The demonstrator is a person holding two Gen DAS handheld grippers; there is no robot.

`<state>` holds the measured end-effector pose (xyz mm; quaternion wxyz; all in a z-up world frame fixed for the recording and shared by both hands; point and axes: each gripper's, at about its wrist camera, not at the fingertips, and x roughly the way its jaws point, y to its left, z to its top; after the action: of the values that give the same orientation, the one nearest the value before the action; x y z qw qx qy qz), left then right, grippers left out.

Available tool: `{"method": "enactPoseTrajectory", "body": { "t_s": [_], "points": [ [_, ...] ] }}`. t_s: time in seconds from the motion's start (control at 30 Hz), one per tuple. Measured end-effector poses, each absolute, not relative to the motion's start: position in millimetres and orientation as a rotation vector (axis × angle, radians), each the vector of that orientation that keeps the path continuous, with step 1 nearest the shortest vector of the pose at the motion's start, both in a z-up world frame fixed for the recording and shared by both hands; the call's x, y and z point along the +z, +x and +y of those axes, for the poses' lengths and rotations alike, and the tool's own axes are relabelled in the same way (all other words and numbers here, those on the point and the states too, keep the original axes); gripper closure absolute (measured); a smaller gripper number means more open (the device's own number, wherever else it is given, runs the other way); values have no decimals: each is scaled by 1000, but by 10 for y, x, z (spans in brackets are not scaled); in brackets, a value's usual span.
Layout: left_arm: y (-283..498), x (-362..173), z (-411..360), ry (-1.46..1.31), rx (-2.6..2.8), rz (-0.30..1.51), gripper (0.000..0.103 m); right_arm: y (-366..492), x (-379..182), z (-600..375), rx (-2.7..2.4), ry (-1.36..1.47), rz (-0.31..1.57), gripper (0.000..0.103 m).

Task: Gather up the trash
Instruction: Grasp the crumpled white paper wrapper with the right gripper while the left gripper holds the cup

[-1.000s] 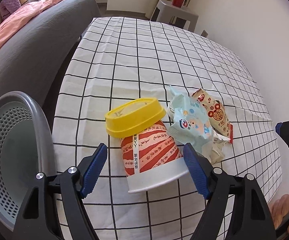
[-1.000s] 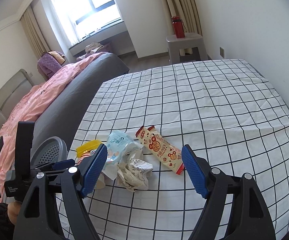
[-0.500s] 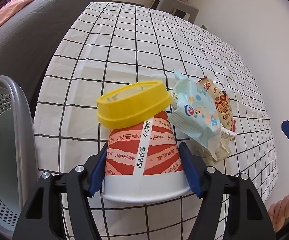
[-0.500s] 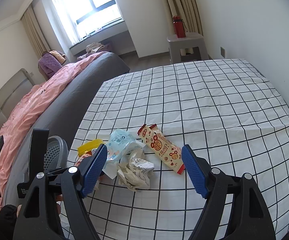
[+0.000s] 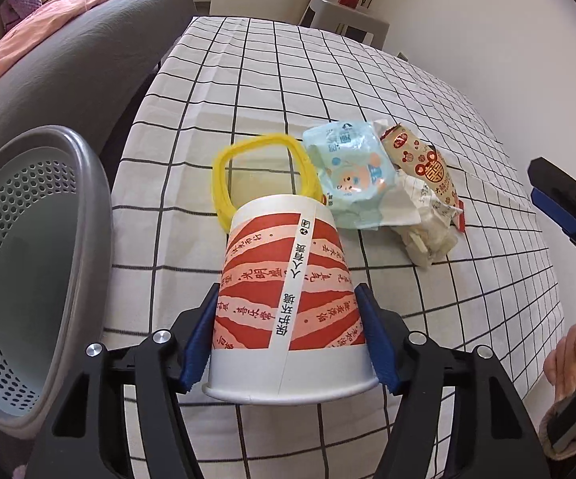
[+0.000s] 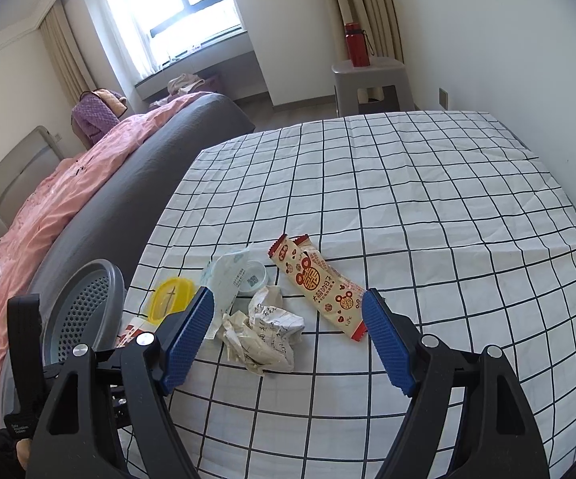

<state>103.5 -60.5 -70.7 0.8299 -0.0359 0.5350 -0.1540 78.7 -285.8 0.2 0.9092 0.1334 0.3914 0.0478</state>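
Bright daylight from the window (image 6: pixel 192 12) blows out its panes; sharp frames, fisheye-bent with dark corners.

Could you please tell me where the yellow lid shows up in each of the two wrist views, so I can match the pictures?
Left wrist view: the yellow lid sits just above centre, behind the striped paper cup that the left gripper is closing on.
Right wrist view: the lid is at lower left, partly hidden by the right gripper's left finger.
Shared landmark: the light blue wrapper lies just right of the lid in both.
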Motion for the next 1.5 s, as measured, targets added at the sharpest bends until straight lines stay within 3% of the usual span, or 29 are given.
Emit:
{"method": "enactPoseTrajectory", "body": {
  "t_s": [0.4, 1.0, 1.07, 1.13, 1.27, 1.5],
  "points": [
    [668, -451, -482, -7, -284, 999, 39, 902, -336, -2601, 127, 188, 885, 28],
    [817, -21, -130, 26, -162, 795, 39, 1228, -713, -2507, 98, 239, 998, 28],
    [839, -57, -103, 19, -159, 803, 39, 1240, -734, -2479, 106, 233, 1004, 33],
    [845, -94, -88, 16, -154, 809, 39, 1239, -734, -2445, 114, 231, 999, 45],
    [851, -147, -29, 9, -147, 814, 39, 1207, -679, -2391, 123, 208, 983, 60],
    [825, -143, 75, 5, -126, 803, 39, 1052, -627, -2518, 90, 234, 957, 63]
  ]
}}
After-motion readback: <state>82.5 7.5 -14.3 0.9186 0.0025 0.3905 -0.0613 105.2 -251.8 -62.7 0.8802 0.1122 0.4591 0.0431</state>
